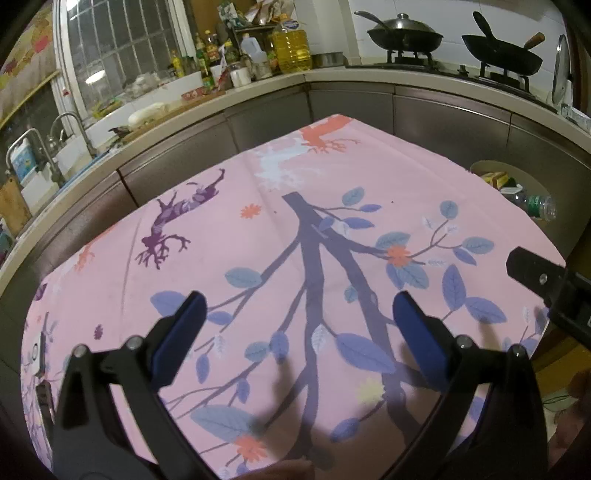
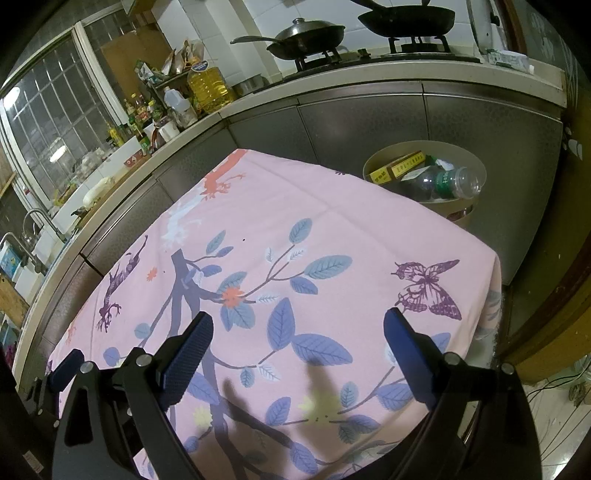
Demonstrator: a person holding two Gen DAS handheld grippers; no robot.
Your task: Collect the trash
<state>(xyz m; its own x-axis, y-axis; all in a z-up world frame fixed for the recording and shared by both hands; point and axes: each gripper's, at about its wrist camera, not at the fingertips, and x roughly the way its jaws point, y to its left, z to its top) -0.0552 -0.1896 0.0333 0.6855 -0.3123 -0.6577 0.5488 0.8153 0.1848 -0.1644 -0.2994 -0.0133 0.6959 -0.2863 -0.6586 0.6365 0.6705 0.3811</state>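
Observation:
A round beige trash bin [image 2: 476, 166] stands past the far right corner of the table; it holds a clear plastic bottle [image 2: 448, 182] with a green label and yellow boxes [image 2: 400, 167]. The bin also shows in the left wrist view [image 1: 491, 166] with the bottle [image 1: 537, 206]. My left gripper [image 1: 297, 314] is open and empty above the pink floral tablecloth [image 1: 277, 221]. My right gripper [image 2: 299, 332] is open and empty above the same cloth [image 2: 332, 221]. The right gripper's finger [image 1: 532, 275] enters the left wrist view at right.
Grey cabinets [image 2: 369, 122] and a counter wrap the table's far sides. Two woks [image 2: 306, 35] sit on the stove, oil and sauce bottles [image 2: 207, 88] in the corner, a sink with taps [image 1: 55, 147] at left. A small white device [image 1: 37, 354] lies at the table's left edge.

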